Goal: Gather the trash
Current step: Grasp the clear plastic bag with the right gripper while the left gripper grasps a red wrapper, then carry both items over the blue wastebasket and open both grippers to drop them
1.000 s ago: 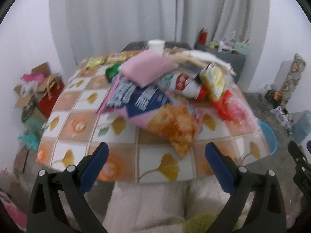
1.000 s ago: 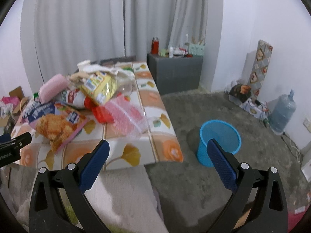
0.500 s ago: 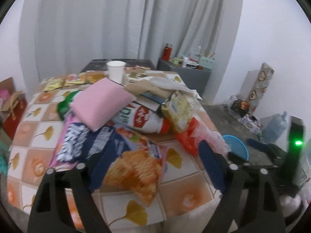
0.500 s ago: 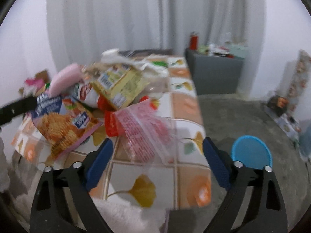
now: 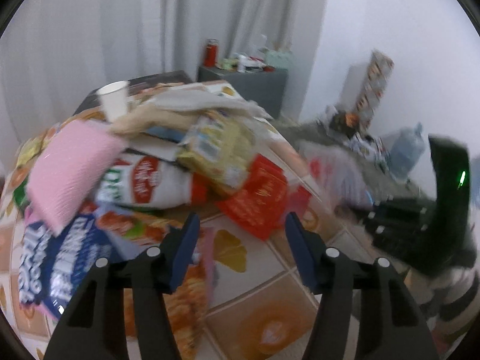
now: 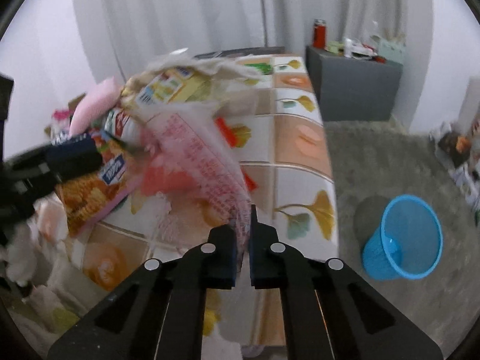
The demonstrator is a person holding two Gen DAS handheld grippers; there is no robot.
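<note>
Right wrist view, right gripper (image 6: 243, 225) clamped on edge of clear pink-printed plastic bag (image 6: 198, 162) at table's (image 6: 300, 150) near edge, blue wastebasket (image 6: 402, 237) on carpet to right; left wrist view, left gripper (image 5: 240, 234) closing, nothing between jaws, above orange chip bag (image 5: 156, 270) and red wrapper (image 5: 258, 201).

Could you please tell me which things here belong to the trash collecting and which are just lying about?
Belongs to the job:
- clear pink-printed plastic bag, pinched in the right tongs
- chip bag
- red wrapper
- blue bin on the floor

Lying about:
- grey cabinet
- water jug
- curtain
</note>
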